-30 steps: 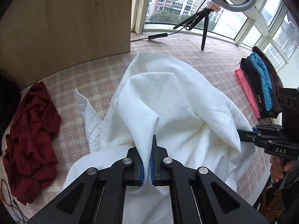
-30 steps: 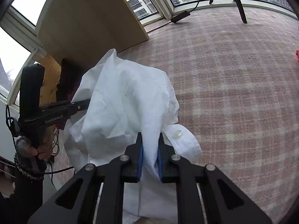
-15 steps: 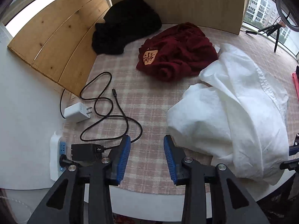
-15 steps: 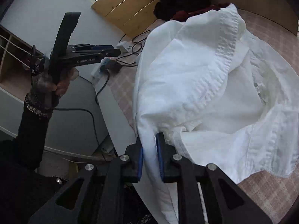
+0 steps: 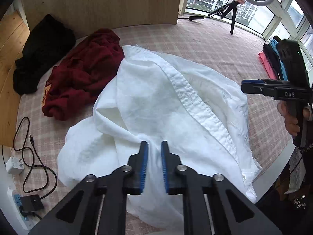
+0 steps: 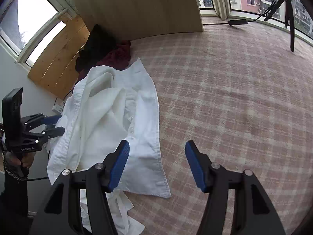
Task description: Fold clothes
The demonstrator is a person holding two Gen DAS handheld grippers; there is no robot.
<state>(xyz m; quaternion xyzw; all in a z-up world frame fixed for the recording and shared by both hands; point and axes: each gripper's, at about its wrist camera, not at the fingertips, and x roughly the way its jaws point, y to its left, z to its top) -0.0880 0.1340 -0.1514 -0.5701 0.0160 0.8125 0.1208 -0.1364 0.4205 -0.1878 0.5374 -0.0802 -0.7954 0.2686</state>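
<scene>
The white shirt (image 5: 166, 105) lies crumpled on the plaid-covered surface (image 6: 234, 98), at its near left part, with its button placket running diagonally across the heap and one edge hanging over the near rim. The left gripper (image 5: 154, 146) points down at the shirt's near edge, its blue-padded jaws closing on a fold of white cloth that runs between them; the pads do not visibly press on it, a narrow gap showing on each side. The right gripper (image 6: 156, 146) is opening, jaws wide apart and empty (only bare plaid cloth shows between them), just right of the shirt's hem. To the far left of the shirt sits a dark red garment (image 5: 78, 74), touching it, and beyond that a black garment (image 5: 45, 52) against the wooden panel (image 5: 97, 4). A charger cable (image 5: 29, 146) loops at the near left.
</scene>
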